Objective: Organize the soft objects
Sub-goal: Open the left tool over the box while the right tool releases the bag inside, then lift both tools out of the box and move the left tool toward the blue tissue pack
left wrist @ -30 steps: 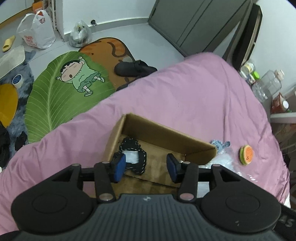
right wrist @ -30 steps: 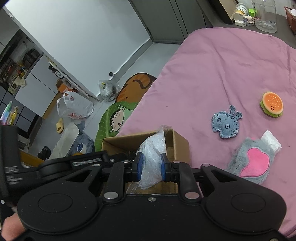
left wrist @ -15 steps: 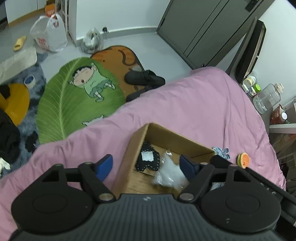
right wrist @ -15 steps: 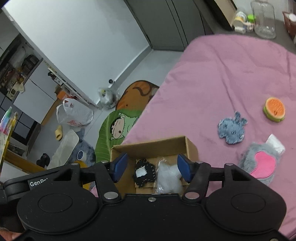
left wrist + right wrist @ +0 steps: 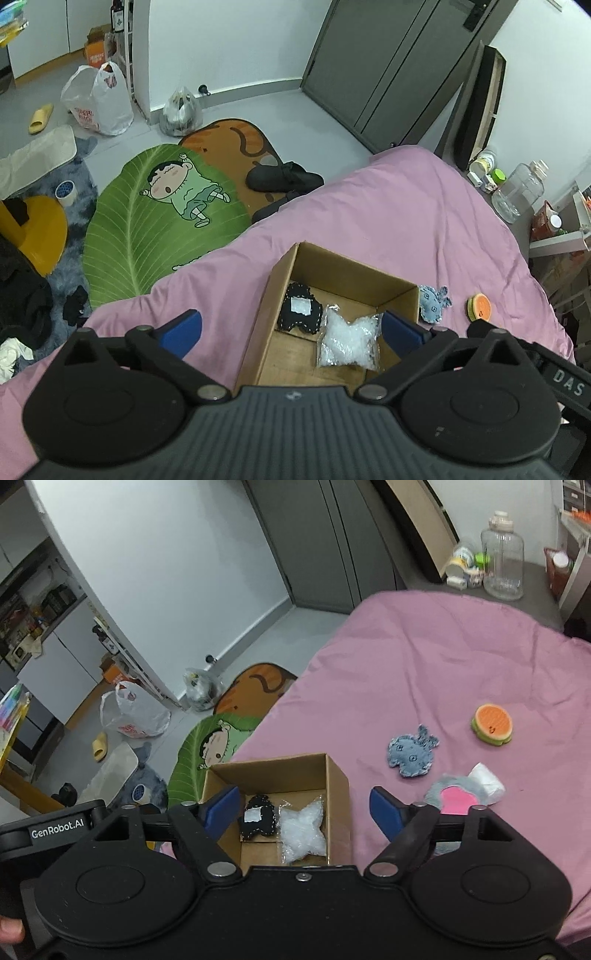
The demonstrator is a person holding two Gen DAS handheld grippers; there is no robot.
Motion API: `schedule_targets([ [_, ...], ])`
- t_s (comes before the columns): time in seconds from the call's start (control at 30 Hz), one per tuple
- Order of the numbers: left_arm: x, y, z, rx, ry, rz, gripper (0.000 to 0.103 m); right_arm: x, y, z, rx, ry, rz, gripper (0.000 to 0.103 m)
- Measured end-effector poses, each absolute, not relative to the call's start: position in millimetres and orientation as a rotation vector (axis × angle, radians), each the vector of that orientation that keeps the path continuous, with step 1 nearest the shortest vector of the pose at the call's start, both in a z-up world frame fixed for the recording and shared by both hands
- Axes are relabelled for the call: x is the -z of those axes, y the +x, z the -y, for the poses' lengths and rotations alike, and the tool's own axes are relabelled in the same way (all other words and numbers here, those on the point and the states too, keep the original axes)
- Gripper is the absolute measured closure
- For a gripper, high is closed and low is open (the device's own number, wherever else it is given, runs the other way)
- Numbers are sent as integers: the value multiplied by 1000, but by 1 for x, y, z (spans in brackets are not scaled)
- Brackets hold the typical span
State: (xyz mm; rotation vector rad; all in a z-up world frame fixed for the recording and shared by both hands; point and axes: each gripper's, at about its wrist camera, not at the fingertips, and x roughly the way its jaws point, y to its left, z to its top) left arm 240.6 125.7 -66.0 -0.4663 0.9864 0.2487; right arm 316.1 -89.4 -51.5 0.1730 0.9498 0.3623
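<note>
**A:** so what's around, biggest stuff first?

**B:** the pink bedspread [image 5: 424, 657] fills the right half of the right wrist view. Off its edge, upper left, is grey floor with a green leaf rug [image 5: 147, 229] with a cartoon kid on it, an orange rug [image 5: 229, 140] behind that, a black slipper [image 5: 284, 177] and a white shopping bag [image 5: 96, 99]. Grey wardrobe doors [image 5: 388, 66] sit top centre.

**A:** and the task stuff?

**B:** a cardboard box [image 5: 338, 775] sits open on the bed, lower centre. Inside lie a black plush [image 5: 258, 819] and a clear plastic packet [image 5: 303, 830], side by side and touching. Still out on the bedspread, right of the box: a grey-and-pink fuzzy thing [image 5: 452, 797] with a white wad [image 5: 485, 781] against it, a blue felt critter [image 5: 412, 753], and an orange burger toy [image 5: 493, 725] furthest right.

**A:** grippers?

**B:** both hang above the box. The left gripper [image 5: 291, 328] is spread wide and opening, nothing pinched. The right gripper [image 5: 303, 808] is also opening, nothing gripped. The right one's body hides the near box wall.
</note>
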Motion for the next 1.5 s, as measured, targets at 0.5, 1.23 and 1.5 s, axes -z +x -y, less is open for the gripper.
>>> schedule_targets([
  [0.5,41,200,-99,-194,-391,-924,0,30,273,130,-404,136,-886,20],
  [1.23,16,163,-52,-160,-351,-923,0,17,237,202,-407,99,-879,5],
  [1.5,19,155,-25,-138,-359,-909,0,26,231,226,-415,112,-907,0],
])
